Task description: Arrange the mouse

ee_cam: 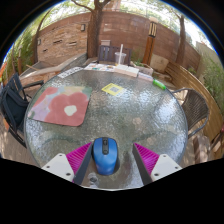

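A blue computer mouse (pixel 105 155) with a black scroll wheel lies on a round glass table (pixel 140 110), between my two fingers and nearer the left one. My gripper (pixel 113 158) is open. The magenta pads (pixel 80 156) stand to either side of the mouse, the left one close to it and the right one with a clear gap. A pink mouse mat (pixel 62 104) with a white heart lies on the table beyond and left of the fingers.
A yellow-green paper (pixel 114 89) lies mid-table. White boxes and a cup (pixel 121 56) stand at the far edge. A green object (pixel 160 84) lies at the far right. Dark chairs (pixel 14 100) stand left and right. A brick wall is behind.
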`<state>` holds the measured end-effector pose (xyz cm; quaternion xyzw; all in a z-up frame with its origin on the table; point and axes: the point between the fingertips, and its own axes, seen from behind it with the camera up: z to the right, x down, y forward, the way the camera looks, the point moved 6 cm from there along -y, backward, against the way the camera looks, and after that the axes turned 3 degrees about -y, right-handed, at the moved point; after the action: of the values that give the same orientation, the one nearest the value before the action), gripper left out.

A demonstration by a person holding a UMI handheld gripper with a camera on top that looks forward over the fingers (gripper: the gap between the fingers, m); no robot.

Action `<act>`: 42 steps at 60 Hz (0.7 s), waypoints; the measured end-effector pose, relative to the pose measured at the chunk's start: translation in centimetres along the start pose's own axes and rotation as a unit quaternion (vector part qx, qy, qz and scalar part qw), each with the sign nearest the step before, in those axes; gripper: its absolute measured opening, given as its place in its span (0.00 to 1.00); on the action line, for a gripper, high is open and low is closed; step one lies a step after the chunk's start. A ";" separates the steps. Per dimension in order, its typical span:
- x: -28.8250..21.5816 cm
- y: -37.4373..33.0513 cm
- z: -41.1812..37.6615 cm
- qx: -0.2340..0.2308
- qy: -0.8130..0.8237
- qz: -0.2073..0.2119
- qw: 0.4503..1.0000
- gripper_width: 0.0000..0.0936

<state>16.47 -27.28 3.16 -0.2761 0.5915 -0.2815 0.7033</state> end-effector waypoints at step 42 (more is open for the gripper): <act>-11.6 -4.0 0.6 0.000 0.063 0.075 0.995 0.36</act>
<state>15.16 -21.67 14.01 -0.2132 0.6535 -0.2447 0.6838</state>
